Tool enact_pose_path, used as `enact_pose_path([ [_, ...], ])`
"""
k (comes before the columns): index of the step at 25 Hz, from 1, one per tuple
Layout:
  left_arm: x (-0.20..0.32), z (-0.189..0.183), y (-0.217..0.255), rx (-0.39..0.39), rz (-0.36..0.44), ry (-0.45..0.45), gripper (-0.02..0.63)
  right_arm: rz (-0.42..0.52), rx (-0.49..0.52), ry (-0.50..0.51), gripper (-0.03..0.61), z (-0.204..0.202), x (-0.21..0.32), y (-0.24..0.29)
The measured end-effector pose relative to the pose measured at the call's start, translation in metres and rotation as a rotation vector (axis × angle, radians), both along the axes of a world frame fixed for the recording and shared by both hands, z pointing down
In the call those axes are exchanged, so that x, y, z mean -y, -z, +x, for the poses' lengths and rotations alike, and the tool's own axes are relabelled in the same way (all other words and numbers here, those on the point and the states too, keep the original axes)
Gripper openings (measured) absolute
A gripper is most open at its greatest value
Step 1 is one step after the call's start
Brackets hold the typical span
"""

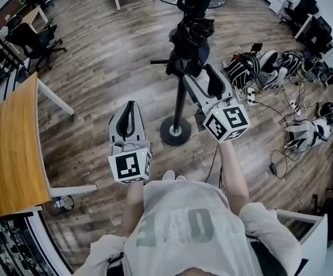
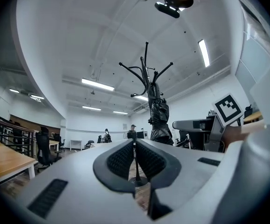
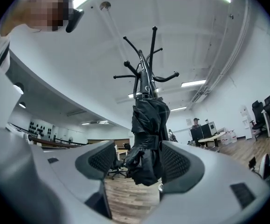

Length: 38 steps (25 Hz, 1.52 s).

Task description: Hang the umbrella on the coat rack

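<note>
we judge it done: the umbrella (image 3: 146,139) hangs on the coat rack (image 3: 146,55), right gripper (image 3: 138,160) spread open, left gripper (image 2: 135,148) clenched on nothing.

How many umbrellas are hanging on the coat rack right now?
1: a black folded umbrella hangs on the coat rack, below its hooks. Another could be hidden behind it.

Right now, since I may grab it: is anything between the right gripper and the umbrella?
Nothing visible. The right gripper, jaws apart, faces the black umbrella hanging on the coat rack, with no object between them.
</note>
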<state>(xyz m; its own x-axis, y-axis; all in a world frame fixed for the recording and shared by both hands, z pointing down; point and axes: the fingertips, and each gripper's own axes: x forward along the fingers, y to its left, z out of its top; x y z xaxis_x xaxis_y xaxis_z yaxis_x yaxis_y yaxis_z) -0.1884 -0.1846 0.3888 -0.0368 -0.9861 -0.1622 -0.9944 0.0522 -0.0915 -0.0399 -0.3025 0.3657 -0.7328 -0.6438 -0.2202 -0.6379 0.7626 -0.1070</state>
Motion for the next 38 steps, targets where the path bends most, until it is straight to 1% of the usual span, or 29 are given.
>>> enact_pose_path([
  [4, -0.002, 0.004, 0.004, 0.010, 0.002, -0.018, 0.035, 0.050, -0.008, -0.046, 0.308, 0.011, -0.007, 0.023],
  [8, -0.004, 0.003, 0.012, 0.016, 0.014, -0.037, 0.035, 0.144, -0.034, -0.124, 0.306, 0.022, -0.017, 0.064],
  [9, -0.004, 0.003, 0.015, 0.017, 0.021, -0.043, 0.035, 0.166, -0.042, -0.144, 0.282, 0.025, -0.021, 0.074],
  [11, -0.005, 0.005, 0.023, 0.023, 0.039, -0.053, 0.035, 0.208, -0.062, -0.175, 0.169, 0.030, -0.031, 0.091],
  [14, -0.005, 0.014, 0.037, 0.047, 0.070, -0.072, 0.035, 0.250, -0.094, -0.202, 0.085, 0.039, -0.047, 0.103],
  [16, -0.006, 0.024, 0.044, 0.072, 0.086, -0.087, 0.035, 0.255, -0.127, -0.215, 0.056, 0.044, -0.058, 0.098],
  [18, -0.008, 0.035, 0.048, 0.088, 0.107, -0.103, 0.035, 0.235, -0.165, -0.230, 0.044, 0.048, -0.067, 0.086],
  [21, -0.009, 0.051, 0.053, 0.093, 0.136, -0.129, 0.035, 0.160, -0.193, -0.250, 0.038, 0.055, -0.074, 0.061],
  [24, -0.006, 0.060, 0.053, 0.097, 0.129, -0.146, 0.035, 0.069, -0.203, -0.257, 0.035, 0.064, -0.078, 0.033],
  [28, -0.002, 0.061, 0.050, 0.085, 0.121, -0.152, 0.035, -0.012, -0.205, -0.276, 0.032, 0.073, -0.086, 0.000],
  [33, -0.002, 0.066, 0.045, 0.085, 0.116, -0.169, 0.035, -0.053, -0.215, -0.314, 0.029, 0.082, -0.097, -0.027],
  [38, 0.002, 0.071, 0.043, 0.075, 0.110, -0.177, 0.035, -0.075, -0.215, -0.318, 0.029, 0.086, -0.095, -0.033],
])
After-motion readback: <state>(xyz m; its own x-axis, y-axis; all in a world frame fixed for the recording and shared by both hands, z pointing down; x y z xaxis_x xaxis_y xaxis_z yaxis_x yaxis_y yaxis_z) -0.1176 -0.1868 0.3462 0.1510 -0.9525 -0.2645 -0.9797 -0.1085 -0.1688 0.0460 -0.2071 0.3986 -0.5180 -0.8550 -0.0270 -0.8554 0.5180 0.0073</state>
